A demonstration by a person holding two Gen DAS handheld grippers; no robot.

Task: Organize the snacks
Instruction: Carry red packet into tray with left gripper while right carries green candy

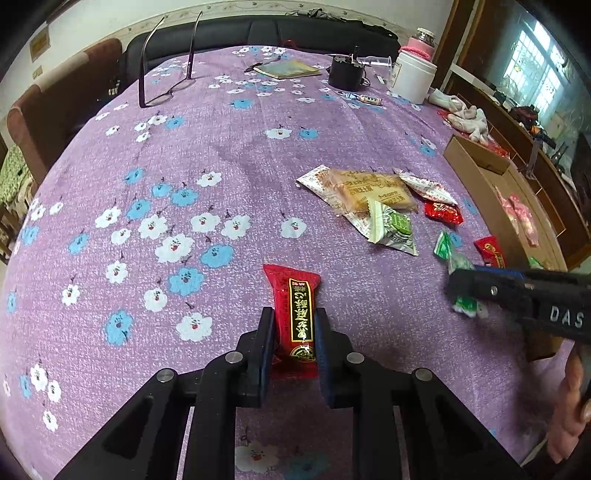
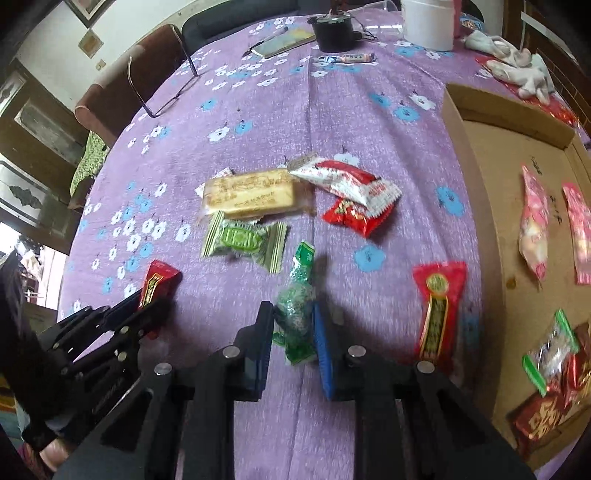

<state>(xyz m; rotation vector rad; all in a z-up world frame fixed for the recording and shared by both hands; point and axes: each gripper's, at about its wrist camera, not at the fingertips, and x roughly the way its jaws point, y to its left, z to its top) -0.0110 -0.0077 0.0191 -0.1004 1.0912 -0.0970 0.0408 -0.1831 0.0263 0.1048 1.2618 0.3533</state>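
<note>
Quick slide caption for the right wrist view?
Right claw shut on green candy; cardboard box of snacks alongside.

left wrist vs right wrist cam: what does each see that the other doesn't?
Left wrist only: the pink-lidded jar behind the white canister, and a window at far right.

Right wrist only: the cardboard box's floor, with pink snack packets and a dark red packet inside; framed pictures on the wall.

Both: the left gripper shut on a red snack bar, the right gripper shut on a green candy, the biscuit pack, eyeglasses and the purple floral tablecloth.
</note>
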